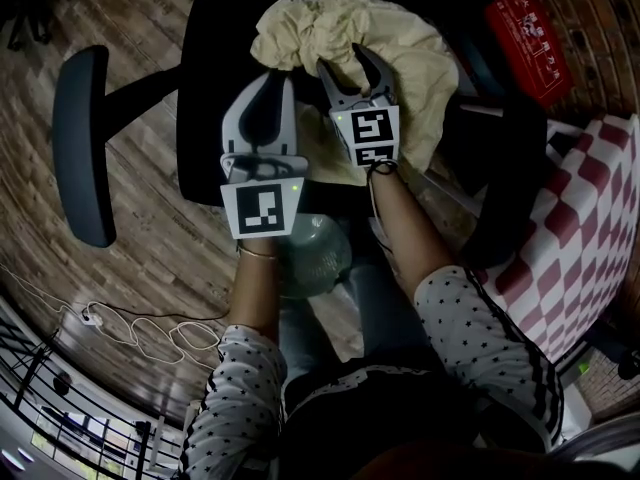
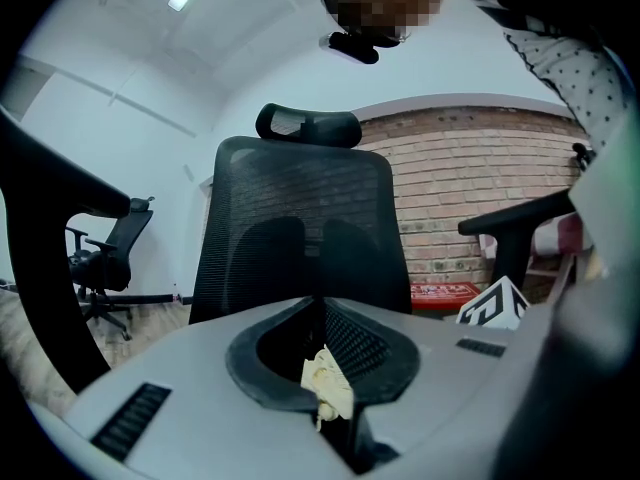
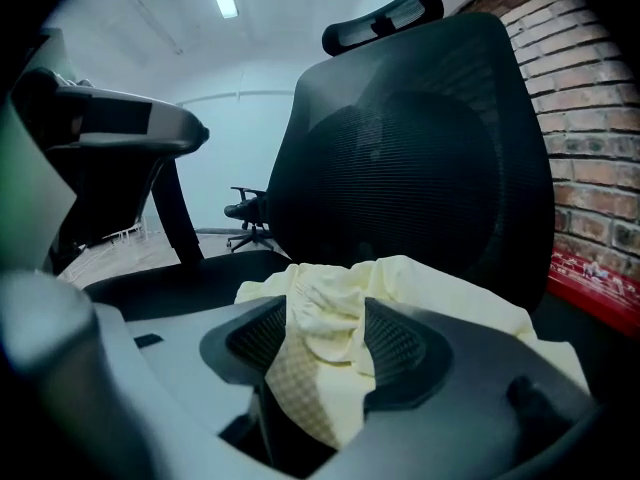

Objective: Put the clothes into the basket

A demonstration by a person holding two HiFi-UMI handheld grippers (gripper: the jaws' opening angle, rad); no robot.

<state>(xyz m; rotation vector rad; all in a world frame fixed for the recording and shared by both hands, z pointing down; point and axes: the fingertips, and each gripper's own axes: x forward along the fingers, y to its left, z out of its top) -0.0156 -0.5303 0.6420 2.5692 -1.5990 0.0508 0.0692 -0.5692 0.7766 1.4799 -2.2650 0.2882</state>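
**A:** Where is the clothing?

**B:** The crumpled pale yellow cloth garment (image 1: 400,48) lies heaped on the black padded seat of the office chair (image 1: 205,118). It is straight ahead of both claws and partly under their tips.

**A:** What is the left claw (image 1: 279,76) doing?

**B:** Its jaws are pressed together. A small fold of the yellow cloth (image 2: 327,380) is nipped between them, at the near left edge of the heap. The claw points level towards the chair's black mesh backrest (image 2: 300,238).

**A:** And the right claw (image 1: 340,56)?

**B:** It sits just beside the left claw, on its right, and tilts down into the heap. Its jaws stand wide apart. A bunched ridge of the garment rises in the gap between the two dark ribbed pads (image 3: 405,343), and the jaws are not clamped on it. Most of the cloth spreads ahead of this claw and to its right.

**A:** What lies around them?

**B:** Well off to the left of the left claw is the chair's black curved armrest (image 1: 80,143), above a wooden plank floor (image 1: 150,238). Well off to the right of the right claw is a red-and-white chequered fabric (image 1: 590,228), but I cannot tell what it belongs to. Behind each claw a forearm runs back into a white sleeve with dark dots (image 1: 240,398).
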